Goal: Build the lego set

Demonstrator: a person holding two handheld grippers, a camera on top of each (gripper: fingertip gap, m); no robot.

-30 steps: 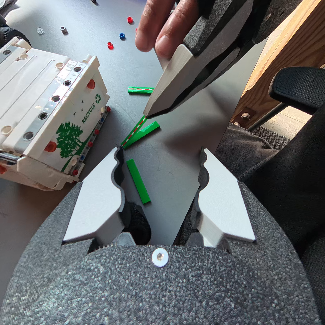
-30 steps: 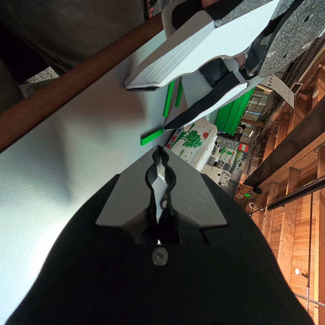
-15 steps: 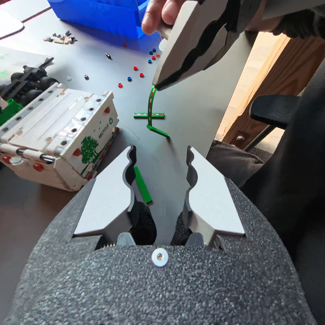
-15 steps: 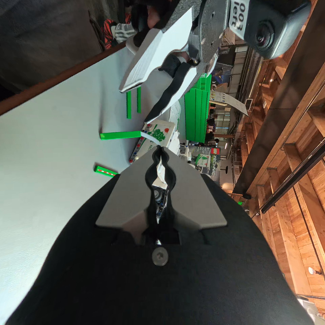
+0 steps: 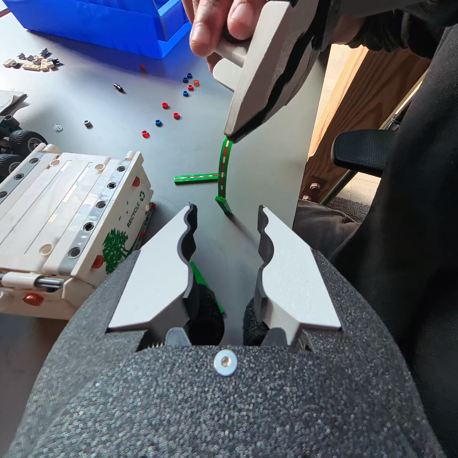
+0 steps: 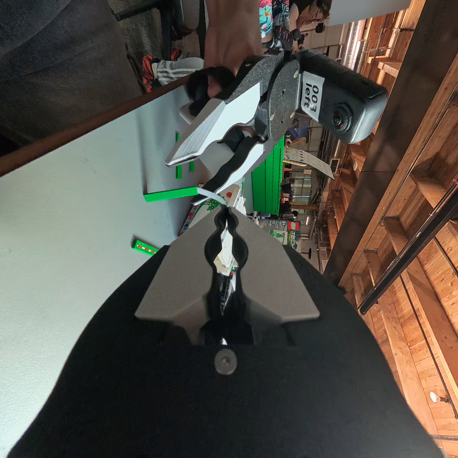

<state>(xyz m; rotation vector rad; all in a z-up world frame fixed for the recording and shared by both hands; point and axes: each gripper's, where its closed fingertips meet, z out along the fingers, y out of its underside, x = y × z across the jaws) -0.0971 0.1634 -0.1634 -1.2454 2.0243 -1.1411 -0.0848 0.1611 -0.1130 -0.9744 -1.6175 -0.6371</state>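
While a second ago the striped strip (image 5: 224, 168) lay flat on the table (image 5: 99, 104) under the right gripper (image 5: 231, 137), it now hangs from that gripper's clenched tips with a green tile (image 5: 223, 205) dangling at its low end, just off the surface. Lifted clear, it looks like a peeled sticker ready to be laid on a part, and the tile clinging to it may have to come off first. A second striped strip (image 5: 195, 177) lies flat just left of it. Nearer, between the left gripper's (image 5: 226, 210) spread, empty fingers (image 5: 158, 267), another green tile (image 5: 207, 287) rests on the table; that gripper has drawn back and higher since. Left of it sits the white truck body (image 5: 67, 218). Farther off are scattered small red and blue pins (image 5: 158, 122) and a blue bin (image 5: 99, 24).
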